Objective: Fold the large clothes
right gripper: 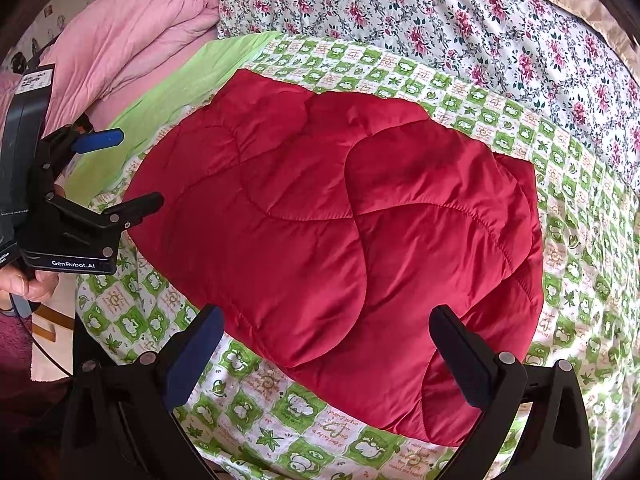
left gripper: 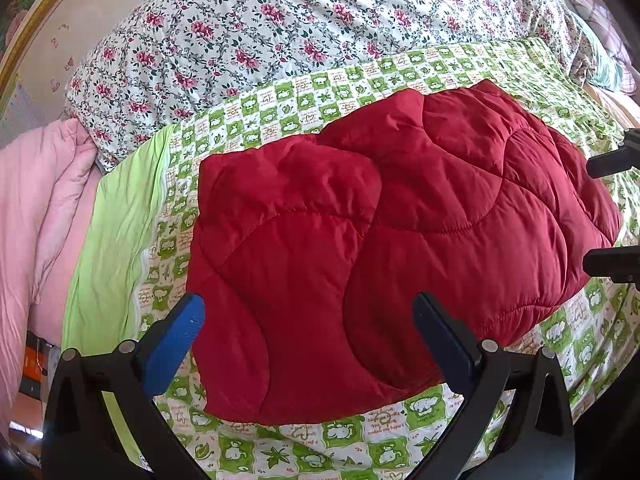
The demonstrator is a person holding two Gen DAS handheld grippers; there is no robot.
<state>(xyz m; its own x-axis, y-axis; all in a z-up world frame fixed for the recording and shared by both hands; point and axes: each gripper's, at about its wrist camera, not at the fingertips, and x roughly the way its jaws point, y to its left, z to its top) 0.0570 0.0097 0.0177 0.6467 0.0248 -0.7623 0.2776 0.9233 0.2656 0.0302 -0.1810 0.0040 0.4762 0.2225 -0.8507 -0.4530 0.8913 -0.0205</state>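
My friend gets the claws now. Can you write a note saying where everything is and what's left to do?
Left claw: open, empty, hanging over the near edge of the red jacket.
Right claw: open, empty, also at the near edge.
The jacket lies folded into a puffy bundle on the green quilt, no sleeves sticking out.
Done: the main folds, it seems.
Left: maybe one more fold or a pat flat, then stop.

Bright, even daylight, soft faint shadows, sharp focus at centre, strong fisheye bending, dark vignetted corners, slight edge blur
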